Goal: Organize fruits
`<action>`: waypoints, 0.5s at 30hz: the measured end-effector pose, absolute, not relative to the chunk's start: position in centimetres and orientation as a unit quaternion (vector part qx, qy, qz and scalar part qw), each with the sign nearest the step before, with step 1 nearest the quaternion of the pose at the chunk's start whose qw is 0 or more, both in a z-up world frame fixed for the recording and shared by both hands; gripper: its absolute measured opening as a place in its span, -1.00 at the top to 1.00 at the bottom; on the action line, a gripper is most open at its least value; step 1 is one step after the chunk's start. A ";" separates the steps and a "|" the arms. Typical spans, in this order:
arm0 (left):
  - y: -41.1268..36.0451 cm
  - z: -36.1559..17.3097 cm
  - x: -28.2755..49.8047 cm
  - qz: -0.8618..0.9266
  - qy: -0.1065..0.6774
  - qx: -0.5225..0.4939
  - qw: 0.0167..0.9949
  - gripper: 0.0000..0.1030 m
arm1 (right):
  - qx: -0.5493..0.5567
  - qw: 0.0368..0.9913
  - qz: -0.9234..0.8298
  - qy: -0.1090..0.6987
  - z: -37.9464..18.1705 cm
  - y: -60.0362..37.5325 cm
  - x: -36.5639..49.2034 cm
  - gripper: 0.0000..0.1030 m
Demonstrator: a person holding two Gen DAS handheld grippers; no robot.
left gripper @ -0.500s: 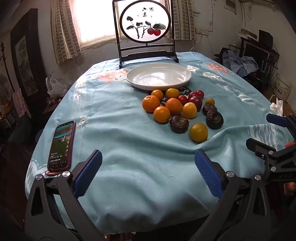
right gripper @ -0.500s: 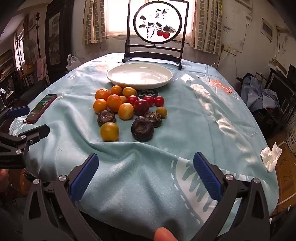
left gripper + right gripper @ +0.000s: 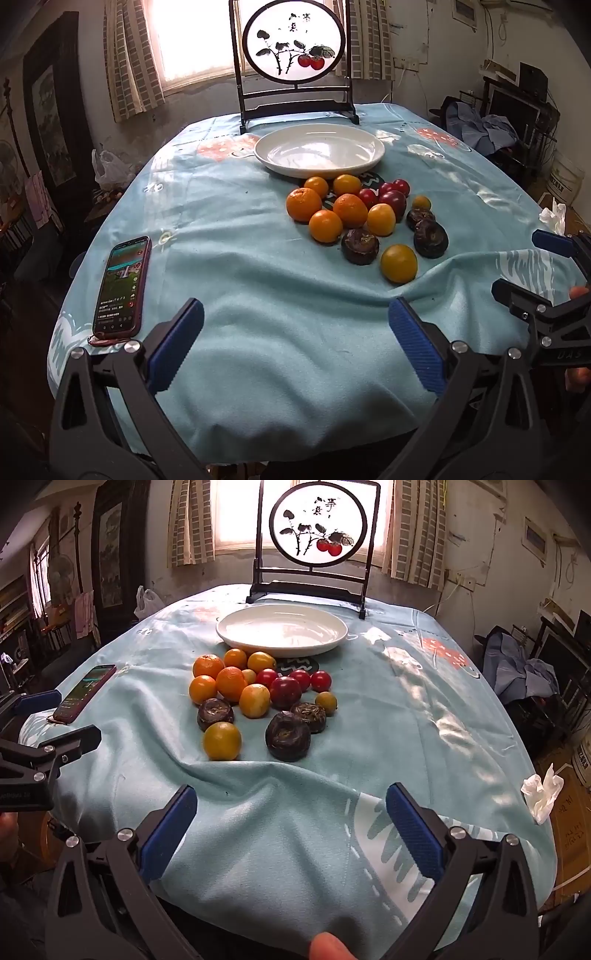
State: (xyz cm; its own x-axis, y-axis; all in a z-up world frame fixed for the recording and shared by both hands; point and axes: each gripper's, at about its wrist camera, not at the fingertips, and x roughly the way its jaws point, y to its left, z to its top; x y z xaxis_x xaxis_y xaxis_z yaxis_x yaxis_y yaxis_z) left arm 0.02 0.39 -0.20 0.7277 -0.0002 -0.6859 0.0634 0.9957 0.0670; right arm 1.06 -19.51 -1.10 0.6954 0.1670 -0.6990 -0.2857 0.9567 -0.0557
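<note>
So far nothing looks sorted: the white plate (image 3: pixel 319 149) near the table's (image 3: pixel 229 229) far edge is bare, the fruits (image 3: pixel 255 698) sit clustered mid-table before it, and both the left tongs (image 3: pixel 295 347) and right tongs (image 3: pixel 291 830) hover spread and empty over the near edge.

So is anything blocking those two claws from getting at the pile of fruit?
Nothing visible. Only bare, slightly wrinkled tablecloth lies between the open left claw, the open right claw and the fruit. The phone sits off to the left, clear of the path.
</note>
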 end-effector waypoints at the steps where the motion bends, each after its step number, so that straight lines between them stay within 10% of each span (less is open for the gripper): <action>1: 0.4 -0.2 0.0 -0.017 0.370 0.043 0.928 -0.96 | -0.081 0.917 0.124 0.370 -1.1 -19.5 1.0 -0.97; 15: 0.4 -0.5 0.2 -0.015 0.373 0.042 0.927 -0.96 | -0.082 0.917 0.124 0.371 -1.0 -19.5 1.1 -0.97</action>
State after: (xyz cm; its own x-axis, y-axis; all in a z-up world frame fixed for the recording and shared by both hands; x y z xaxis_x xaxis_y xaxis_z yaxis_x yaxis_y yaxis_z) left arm 0.20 0.37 -0.48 0.7206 0.0034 -0.6934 0.0599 0.9959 0.0671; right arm 1.14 -19.47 -0.97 0.6942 0.1664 -0.7003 -0.2873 0.9561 -0.0577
